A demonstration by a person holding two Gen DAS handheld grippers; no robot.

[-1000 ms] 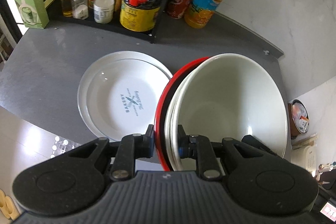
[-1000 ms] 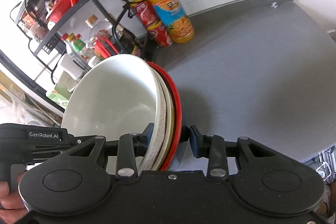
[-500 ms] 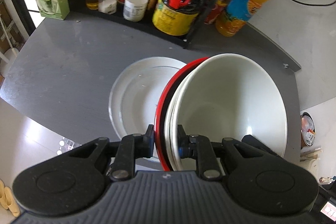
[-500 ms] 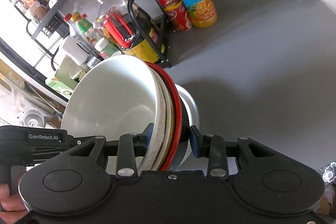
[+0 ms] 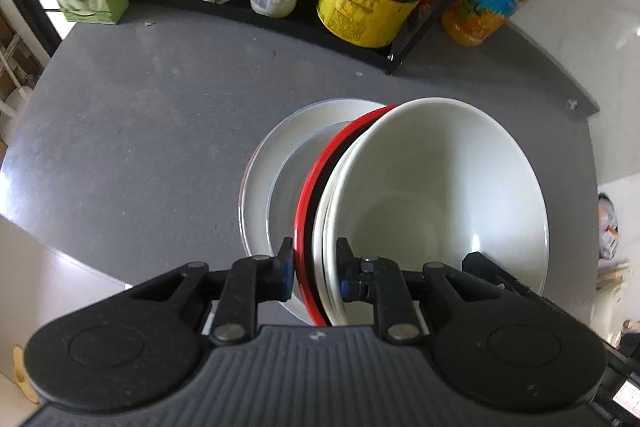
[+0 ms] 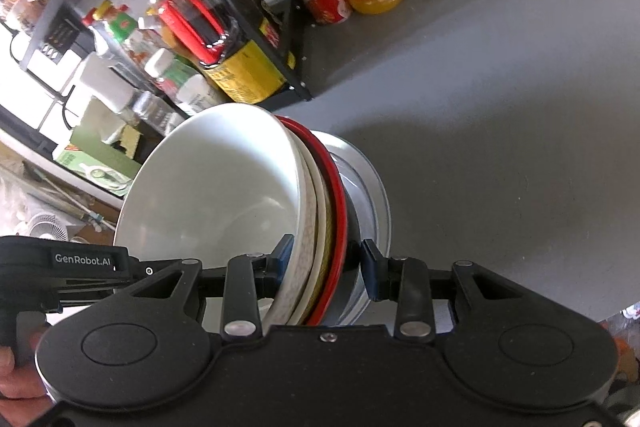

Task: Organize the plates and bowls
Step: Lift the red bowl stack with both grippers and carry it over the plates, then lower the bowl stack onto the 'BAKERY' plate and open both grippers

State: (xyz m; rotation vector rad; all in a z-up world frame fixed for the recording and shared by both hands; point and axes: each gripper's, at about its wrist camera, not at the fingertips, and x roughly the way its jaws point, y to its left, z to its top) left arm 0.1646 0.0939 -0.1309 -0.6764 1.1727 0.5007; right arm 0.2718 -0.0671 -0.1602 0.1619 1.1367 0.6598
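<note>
Overhanging white plate [image 5: 260, 187]: gripped bowl stack [image 5: 432, 195].

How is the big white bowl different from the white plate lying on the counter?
The white bowl is deep with steep walls; the white plate is shallow with a broad flat rim. The bowl is tipped on edge, nested with other dishes including a red-rimmed one, and held off the counter by both grippers; the plate lies flat on it, ungripped. Both are round, white and empty.
</note>
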